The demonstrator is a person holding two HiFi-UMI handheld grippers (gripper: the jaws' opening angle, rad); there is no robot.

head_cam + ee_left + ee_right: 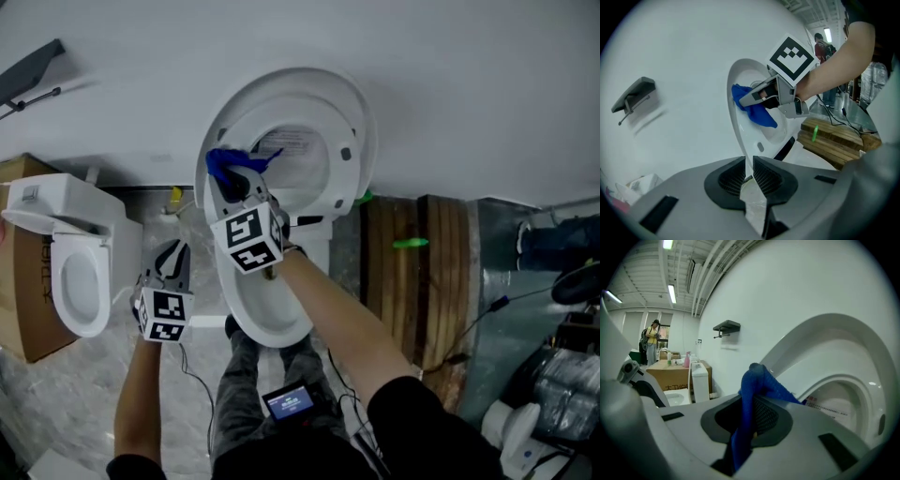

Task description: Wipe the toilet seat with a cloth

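Your right tongs [242, 184] are clamped on the blue cloth [225, 163], at the left edge of the raised toilet seat [345, 112]. The ring's arc runs upward and rightward from there. Your left tongs [174, 255] (barely apart, empty) hang beside the bowl [272, 323], farther off.

I count two toilets in here: the near toilet [258, 317] with its lid raised, and a second toilet [80, 281] off to one side. There is one blue cloth [230, 164]. There are two hand-held grippers, the left hand-held gripper [173, 255] and the right hand-held gripper [237, 185]. Around them I see one cardboard box [23, 342], one dark wall bracket [33, 66], one wooden pallet [422, 281] with one green stick [410, 243] on it, and one small screen [291, 401]. One bystander [650, 341] stands far back.
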